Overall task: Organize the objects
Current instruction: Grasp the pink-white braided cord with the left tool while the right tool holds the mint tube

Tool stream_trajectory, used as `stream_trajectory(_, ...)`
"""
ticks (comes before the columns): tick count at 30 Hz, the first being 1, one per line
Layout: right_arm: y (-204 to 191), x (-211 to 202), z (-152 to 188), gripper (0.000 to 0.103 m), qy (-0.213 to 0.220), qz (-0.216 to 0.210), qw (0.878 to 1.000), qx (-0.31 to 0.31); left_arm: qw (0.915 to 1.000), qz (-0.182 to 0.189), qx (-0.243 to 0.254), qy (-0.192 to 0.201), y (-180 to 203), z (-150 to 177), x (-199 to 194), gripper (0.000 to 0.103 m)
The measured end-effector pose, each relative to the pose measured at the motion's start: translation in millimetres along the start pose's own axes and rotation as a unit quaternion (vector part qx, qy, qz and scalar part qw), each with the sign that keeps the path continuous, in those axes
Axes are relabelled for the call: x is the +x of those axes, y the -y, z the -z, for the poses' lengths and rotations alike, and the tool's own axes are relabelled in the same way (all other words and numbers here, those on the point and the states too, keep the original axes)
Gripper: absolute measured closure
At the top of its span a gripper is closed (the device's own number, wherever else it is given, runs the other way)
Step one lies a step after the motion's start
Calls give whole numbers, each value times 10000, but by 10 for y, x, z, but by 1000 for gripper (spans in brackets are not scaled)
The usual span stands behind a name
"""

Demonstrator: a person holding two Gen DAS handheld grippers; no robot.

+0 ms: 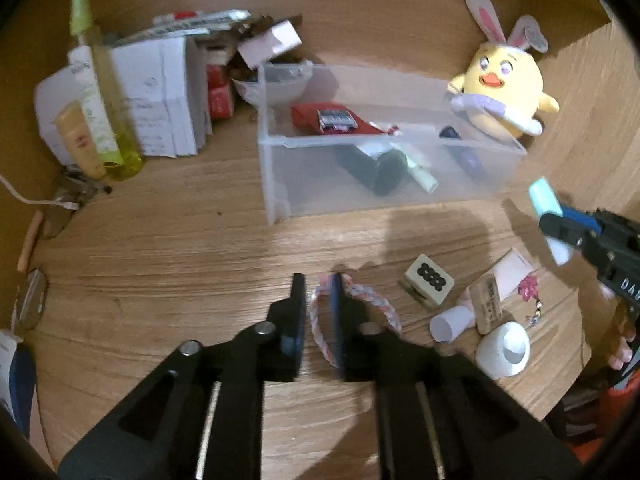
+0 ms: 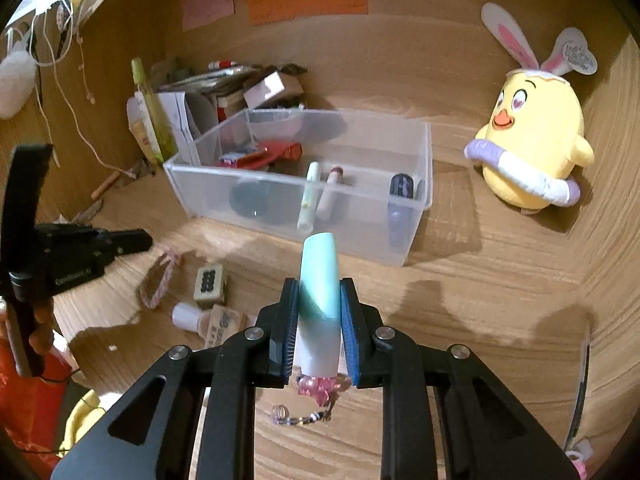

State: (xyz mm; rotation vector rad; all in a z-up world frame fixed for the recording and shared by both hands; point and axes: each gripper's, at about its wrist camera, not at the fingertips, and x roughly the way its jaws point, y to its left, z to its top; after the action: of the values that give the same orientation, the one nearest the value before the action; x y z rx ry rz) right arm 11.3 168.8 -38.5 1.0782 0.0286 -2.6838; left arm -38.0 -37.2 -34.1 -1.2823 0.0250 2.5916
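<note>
My left gripper (image 1: pixel 318 300) hovers low over the wooden desk, jaws narrowly apart. One strand of a pink-and-white braided bracelet (image 1: pixel 318 328) shows in the gap, with a sliver of space beside it. The bracelet (image 2: pixel 158 280) lies flat on the desk below the left gripper (image 2: pixel 144 242). My right gripper (image 2: pixel 320 288) is shut on a mint-green and white tube (image 2: pixel 320 276), lifted off the desk in front of a clear plastic bin (image 2: pixel 424 200). From the left wrist, the right gripper (image 1: pixel 560 224) and its tube (image 1: pixel 542 196) are at the right edge.
The bin (image 1: pixel 272 176) holds pens, a red pouch and dark items. A mahjong tile (image 1: pixel 430 284), cork block (image 1: pixel 490 304), small white bottle (image 1: pixel 450 322), white roll (image 1: pixel 504 350) and pink bead charm (image 2: pixel 320 390) lie nearby. A yellow plush chick (image 2: pixel 536 148) stands back right, papers and bottles (image 1: pixel 160 92) back left.
</note>
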Motion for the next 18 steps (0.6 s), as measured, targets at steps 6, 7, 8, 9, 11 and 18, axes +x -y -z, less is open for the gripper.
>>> stream_trajectory(6, 95, -24, -103, 85, 129, -32, 9998, 167, 9977, 427, -344, -395, -44, -39, 224, 57)
stream_trajectory(7, 102, -16, -118, 85, 139, -51, 9997, 186, 9974, 453, -382, -400, -38, -40, 243, 56)
stream_trajectory(8, 108, -9, -129, 85, 144, -68, 9997, 194, 9974, 448, -387, -400, -23, -34, 260, 55)
stream_trajectory(9, 104, 7, -146, 85, 140, -80, 9997, 188, 9975, 439, -372, -410, -6, -29, 275, 55)
stream_trajectory(11, 96, 43, -167, 85, 129, -78, 9998, 140, 9984, 322, -283, -363, 57, -19, 290, 55)
stream_trajectory(18, 35, 131, -289, 85, 171, -118, 9998, 33, 9997, 76, -82, -223, 148, -28, 334, 88)
